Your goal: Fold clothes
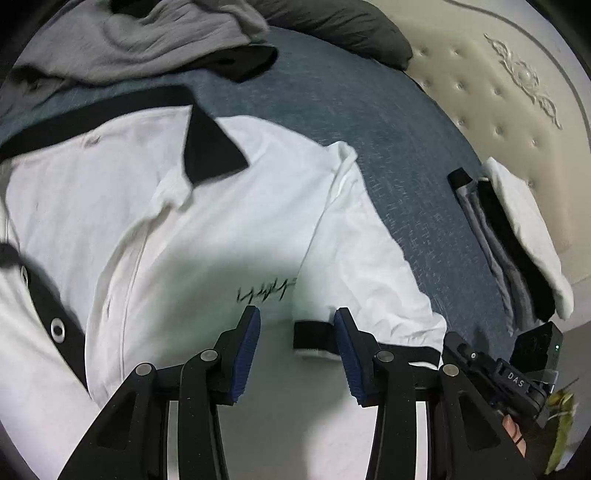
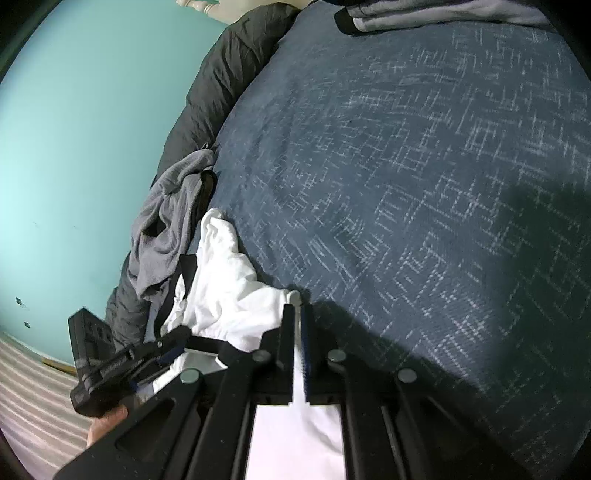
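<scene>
A white polo shirt (image 1: pixel 229 206) with a black collar (image 1: pixel 210 147) and black sleeve trim lies spread on the blue bedspread (image 1: pixel 369 122). My left gripper (image 1: pixel 297 314) hovers open just above its chest, near a small black script logo (image 1: pixel 264 290); nothing is between the blue pads. In the right wrist view my right gripper (image 2: pixel 298 306) is shut on a fold of the same white shirt (image 2: pixel 236 291), white cloth pinched between its fingers and trailing below. The right gripper (image 1: pixel 491 365) shows at the lower right edge of the left view, beside the sleeve.
A stack of folded clothes (image 1: pixel 517 240) sits at the right by the tufted headboard (image 1: pixel 498 85). A loose grey garment (image 1: pixel 140 40) and a dark pillow (image 1: pixel 343 26) lie at the far side. Bare bedspread (image 2: pixel 424 166) spreads to the right; a teal wall (image 2: pixel 81 147) stands left.
</scene>
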